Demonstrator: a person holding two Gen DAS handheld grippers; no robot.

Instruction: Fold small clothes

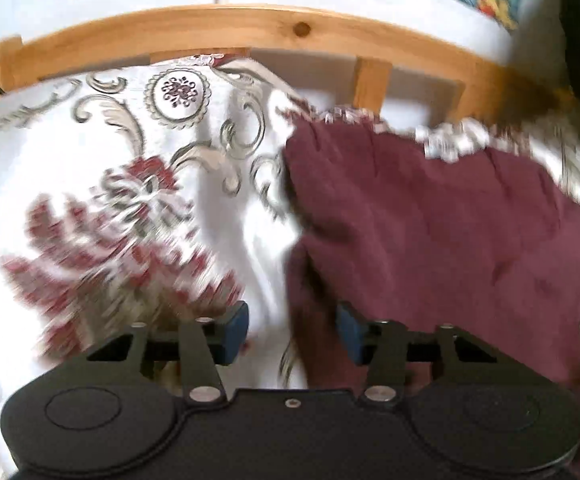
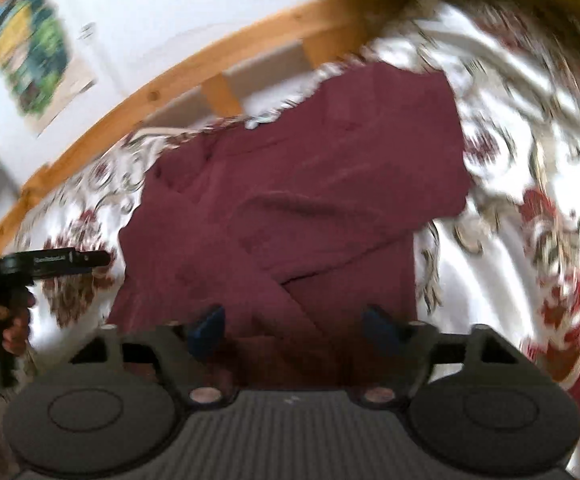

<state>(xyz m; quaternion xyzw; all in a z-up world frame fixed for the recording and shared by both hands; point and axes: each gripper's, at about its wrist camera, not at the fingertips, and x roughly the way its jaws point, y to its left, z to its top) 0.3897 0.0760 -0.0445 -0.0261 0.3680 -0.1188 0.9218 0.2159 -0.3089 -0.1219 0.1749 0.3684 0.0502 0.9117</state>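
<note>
Maroon garment (image 2: pixel 290 200) lies partly folded on floral bedspread (image 1: pixel 130 208), far edge near wooden bed rail (image 1: pixel 226 24). Left gripper (image 1: pixel 292 330) spread, empty — poised over garment's left edge. Right gripper (image 2: pixel 292 326) spread, empty, over garment's near edge. Both views motion-blurred. Colourful posters (image 2: pixel 34 60) on white wall behind rail.

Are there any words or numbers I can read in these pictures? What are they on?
None can be read.
Pale print on the left gripper, seen from the right wrist view: too small and blurred.
Small dark mark on the white wall beside the colourful poster: blurred.
The maroon garment and flowered bedspread show no writing.
</note>
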